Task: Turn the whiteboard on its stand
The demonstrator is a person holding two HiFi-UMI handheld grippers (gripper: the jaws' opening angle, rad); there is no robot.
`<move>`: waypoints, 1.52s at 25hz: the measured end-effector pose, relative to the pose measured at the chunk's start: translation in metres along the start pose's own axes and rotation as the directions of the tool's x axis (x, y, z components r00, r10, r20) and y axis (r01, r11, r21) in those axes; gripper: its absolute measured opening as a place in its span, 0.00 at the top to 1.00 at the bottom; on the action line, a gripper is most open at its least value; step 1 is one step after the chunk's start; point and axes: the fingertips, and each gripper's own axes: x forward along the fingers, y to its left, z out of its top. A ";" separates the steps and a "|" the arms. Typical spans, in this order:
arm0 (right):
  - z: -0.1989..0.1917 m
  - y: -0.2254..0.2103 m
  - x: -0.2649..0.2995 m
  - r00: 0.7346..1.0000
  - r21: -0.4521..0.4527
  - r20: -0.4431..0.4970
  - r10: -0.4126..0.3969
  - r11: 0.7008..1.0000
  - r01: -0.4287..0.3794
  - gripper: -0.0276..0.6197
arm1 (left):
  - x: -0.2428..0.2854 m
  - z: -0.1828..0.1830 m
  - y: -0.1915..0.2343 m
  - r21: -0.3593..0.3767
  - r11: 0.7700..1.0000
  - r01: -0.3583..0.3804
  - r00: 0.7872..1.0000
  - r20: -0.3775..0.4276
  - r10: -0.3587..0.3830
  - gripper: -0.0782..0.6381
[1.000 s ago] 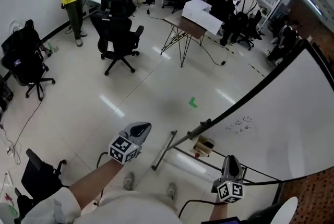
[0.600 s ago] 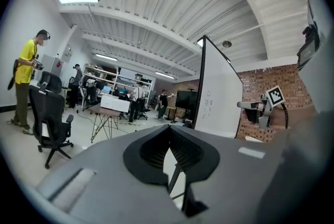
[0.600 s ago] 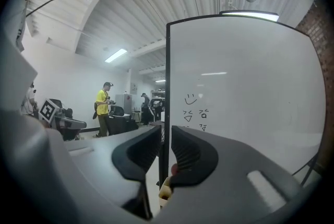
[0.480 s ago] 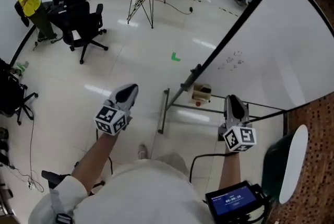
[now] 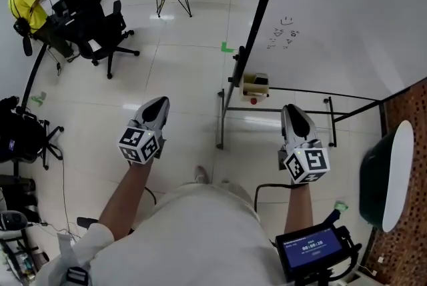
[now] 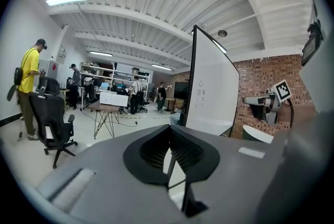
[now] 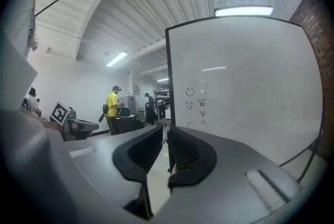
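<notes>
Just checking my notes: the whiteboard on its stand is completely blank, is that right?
Not quite: the whiteboard on its stand carries a few small doodles, including a smiley, near its black-framed edge. The right gripper view shows them clearly.

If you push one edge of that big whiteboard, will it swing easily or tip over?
Probably stiff: the whiteboard is a flat panel in a black frame. It looks big against its slim stand, so it may feel top-heavy and wobble. The glossy floor could let the feet slide.
</notes>
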 end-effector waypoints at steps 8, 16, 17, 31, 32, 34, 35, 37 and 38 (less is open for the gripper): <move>-0.080 -0.019 -0.066 0.995 0.180 -0.095 0.013 0.984 0.005 0.93 | -0.025 -0.036 -0.037 -0.084 0.996 -0.039 0.996 -0.086 0.032 0.87; -0.129 0.022 -0.069 0.977 0.194 -0.183 0.110 0.978 -0.073 0.85 | -0.068 -0.051 -0.050 -0.119 0.992 -0.043 0.996 -0.084 0.033 0.87; -0.127 0.029 -0.065 0.979 0.181 -0.171 0.106 0.981 -0.074 0.83 | -0.070 -0.054 -0.048 -0.117 0.993 -0.032 0.996 -0.084 0.022 0.87; -0.108 0.095 0.008 0.999 0.007 -0.039 -0.007 1.000 0.008 0.96 | -0.064 -0.057 0.043 -0.019 0.998 0.061 0.998 -0.021 -0.062 0.87; -0.103 0.098 0.007 0.999 0.023 -0.033 -0.023 0.999 0.024 0.96 | -0.067 -0.056 0.049 -0.024 0.997 0.067 0.997 -0.024 -0.067 0.87; -0.093 0.102 0.004 0.998 0.039 -0.027 -0.056 0.998 0.057 0.96 | -0.073 -0.051 0.060 -0.031 0.996 0.081 0.996 -0.027 -0.082 0.87; -0.089 0.101 0.003 0.997 0.046 -0.024 -0.070 0.996 0.071 0.96 | -0.074 -0.049 0.064 -0.034 0.996 0.085 0.996 -0.028 -0.085 0.87; -0.087 0.097 0.003 0.996 0.065 -0.019 -0.090 0.994 0.091 0.96 | -0.072 -0.050 0.071 -0.037 0.996 0.084 0.996 -0.033 -0.085 0.87; -0.088 0.095 0.002 0.995 0.073 -0.018 -0.099 0.992 0.100 0.96 | -0.071 -0.052 0.074 -0.040 0.996 0.083 0.996 -0.036 -0.085 0.87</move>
